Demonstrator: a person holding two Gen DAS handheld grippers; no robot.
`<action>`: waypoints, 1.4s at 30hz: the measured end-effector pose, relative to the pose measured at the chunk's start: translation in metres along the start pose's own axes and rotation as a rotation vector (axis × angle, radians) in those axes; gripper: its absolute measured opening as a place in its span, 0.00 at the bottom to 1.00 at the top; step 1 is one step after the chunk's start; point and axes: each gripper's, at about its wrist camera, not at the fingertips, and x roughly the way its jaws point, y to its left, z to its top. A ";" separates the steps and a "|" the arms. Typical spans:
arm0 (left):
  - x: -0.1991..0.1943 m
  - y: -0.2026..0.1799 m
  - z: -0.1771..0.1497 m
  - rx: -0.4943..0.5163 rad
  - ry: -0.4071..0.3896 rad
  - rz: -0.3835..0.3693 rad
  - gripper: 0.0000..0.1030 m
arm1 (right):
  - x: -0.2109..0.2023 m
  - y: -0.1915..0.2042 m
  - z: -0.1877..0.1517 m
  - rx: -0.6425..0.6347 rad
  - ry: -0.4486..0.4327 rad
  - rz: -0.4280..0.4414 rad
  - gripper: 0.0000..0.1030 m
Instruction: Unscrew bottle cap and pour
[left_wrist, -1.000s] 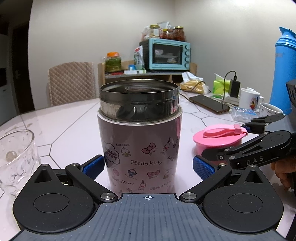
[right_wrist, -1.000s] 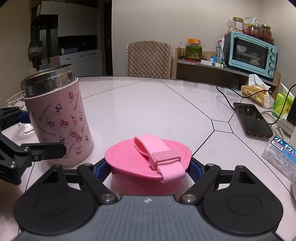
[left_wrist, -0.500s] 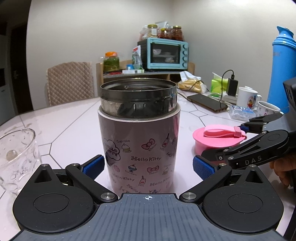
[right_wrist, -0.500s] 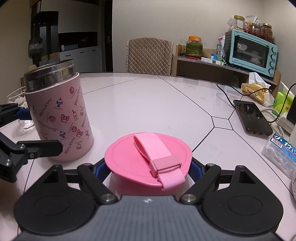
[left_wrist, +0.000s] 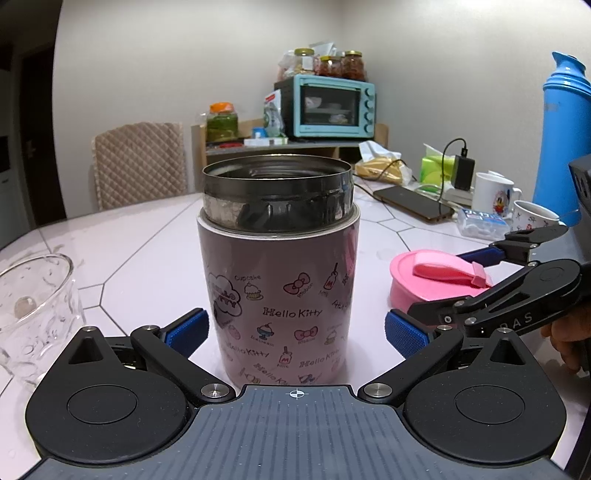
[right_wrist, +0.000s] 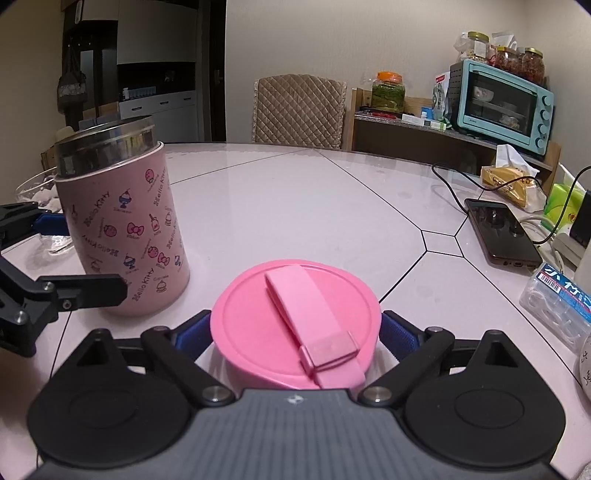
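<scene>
Jar (left_wrist: 277, 273) upright on desk (right_wrist: 332, 206), mouth uncapped, between spread left fingers (left_wrist: 186, 326), not clamped. Right fingers (right_wrist: 397, 334) grip cap (right_wrist: 295, 317) right of jar. Loose clamp: jar slips or spills tilting toward glass (left_wrist: 33, 310).

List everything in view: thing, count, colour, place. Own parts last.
Flask: 1, pink, steel rim, open, table centre.
Cap: 1, pink, on table right of flask.
Glass: 1, clear, left of flask.
Table: 1, white.
Phone: 1, dark, right side, cabled.
Mugs: 2, white, far right.
Thermos: 1, blue, right edge.
Oven: 1, teal, shelf.
Jars: 3 atop oven.
Green jar: 1, orange lid, shelf.
Chair: 1, beige, behind table.
Left tool: open around flask.
Right tool: around cap; contact unclear.
</scene>
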 end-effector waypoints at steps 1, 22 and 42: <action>0.000 0.000 0.000 0.000 0.000 0.000 1.00 | 0.000 0.000 0.000 0.000 0.000 0.000 0.93; -0.010 0.004 -0.006 -0.004 0.005 0.024 1.00 | -0.011 0.003 0.001 0.006 -0.030 -0.015 1.00; -0.039 -0.007 -0.011 -0.008 -0.009 0.079 1.00 | -0.051 0.008 -0.006 0.067 -0.108 -0.055 1.00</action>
